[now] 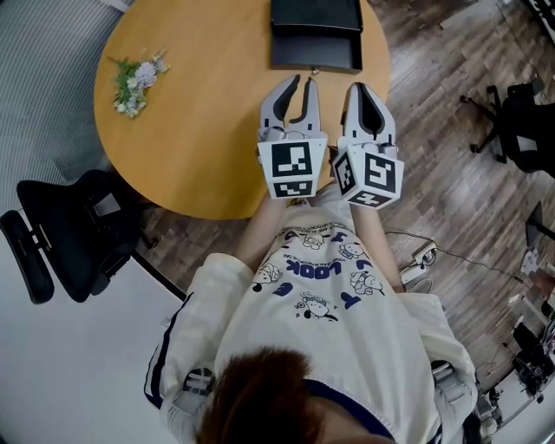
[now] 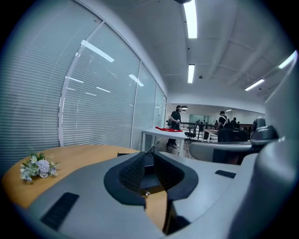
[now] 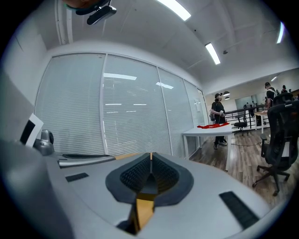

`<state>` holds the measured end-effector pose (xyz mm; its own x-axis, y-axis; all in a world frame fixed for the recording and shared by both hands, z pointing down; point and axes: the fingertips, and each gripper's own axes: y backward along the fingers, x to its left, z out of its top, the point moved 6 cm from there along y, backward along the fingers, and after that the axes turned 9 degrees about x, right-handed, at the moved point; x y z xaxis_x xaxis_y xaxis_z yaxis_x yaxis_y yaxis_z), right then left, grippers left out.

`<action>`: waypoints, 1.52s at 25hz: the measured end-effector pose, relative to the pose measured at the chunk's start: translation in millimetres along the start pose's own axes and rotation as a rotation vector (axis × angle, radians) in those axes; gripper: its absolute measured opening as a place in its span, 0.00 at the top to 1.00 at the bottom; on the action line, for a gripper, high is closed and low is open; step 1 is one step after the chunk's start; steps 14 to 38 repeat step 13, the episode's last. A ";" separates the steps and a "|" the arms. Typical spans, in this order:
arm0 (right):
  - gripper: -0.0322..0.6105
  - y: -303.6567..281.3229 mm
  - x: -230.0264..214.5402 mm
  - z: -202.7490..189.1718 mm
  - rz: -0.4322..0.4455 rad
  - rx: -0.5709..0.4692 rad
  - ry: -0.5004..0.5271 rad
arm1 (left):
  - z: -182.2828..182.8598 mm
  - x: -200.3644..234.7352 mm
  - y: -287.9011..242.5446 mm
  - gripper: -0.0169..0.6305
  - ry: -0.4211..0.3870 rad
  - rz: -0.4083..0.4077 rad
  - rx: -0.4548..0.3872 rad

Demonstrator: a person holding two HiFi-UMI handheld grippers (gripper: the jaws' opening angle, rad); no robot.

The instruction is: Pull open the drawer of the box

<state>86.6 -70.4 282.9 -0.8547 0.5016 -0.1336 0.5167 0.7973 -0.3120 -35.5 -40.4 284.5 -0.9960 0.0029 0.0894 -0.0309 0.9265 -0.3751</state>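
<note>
Black box (image 1: 315,13): drawer (image 1: 314,54) stands open, interior dark.

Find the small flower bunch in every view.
Head view: flower bunch at upper left, on the round wooden table.
Left gripper view: the bunch low at far left, on that table.
Right gripper view: not in it; only a table strip.
Shared landmark: the wooden table.

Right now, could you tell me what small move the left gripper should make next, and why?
Probably ease the left gripper forward to the box: its jaws stand apart, lined up with the small knob on the front, yet short of it. The right gripper is shut.
</note>
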 end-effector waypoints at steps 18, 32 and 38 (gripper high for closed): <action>0.90 8.6 5.4 2.9 0.005 -0.025 0.006 | 4.2 -2.4 9.0 0.87 -0.013 -0.002 -0.024; 0.90 8.6 5.4 2.9 0.005 -0.025 0.006 | 4.2 -2.4 9.0 0.87 -0.013 -0.002 -0.024; 0.90 8.6 5.4 2.9 0.005 -0.025 0.006 | 4.2 -2.4 9.0 0.87 -0.013 -0.002 -0.024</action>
